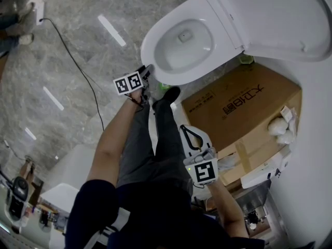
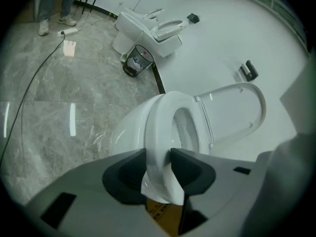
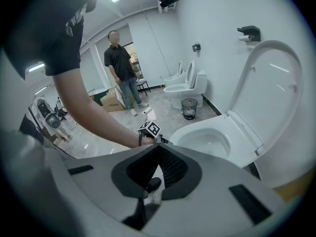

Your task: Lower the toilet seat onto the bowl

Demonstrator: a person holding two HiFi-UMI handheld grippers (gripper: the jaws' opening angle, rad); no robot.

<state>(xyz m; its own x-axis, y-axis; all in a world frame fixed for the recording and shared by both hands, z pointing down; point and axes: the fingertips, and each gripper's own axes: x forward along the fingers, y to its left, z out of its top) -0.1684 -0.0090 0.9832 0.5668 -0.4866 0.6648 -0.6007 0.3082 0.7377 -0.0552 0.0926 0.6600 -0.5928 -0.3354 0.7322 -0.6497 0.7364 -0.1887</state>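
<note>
At the front of the bowl (image 2: 127, 130), the left tongs (image 2: 159, 156) pinched the toilet seat (image 2: 160, 115), nearly down. The right tongs (image 3: 158, 149) were pressed together, empty. Correct practice was to lower slowly and release only after contact.

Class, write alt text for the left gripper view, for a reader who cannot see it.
The left gripper clamps its fingers on the front edge of a white toilet seat, with the lid raised behind it. Grey marble floor lies left; a second toilet and a bin stand beyond.
</note>
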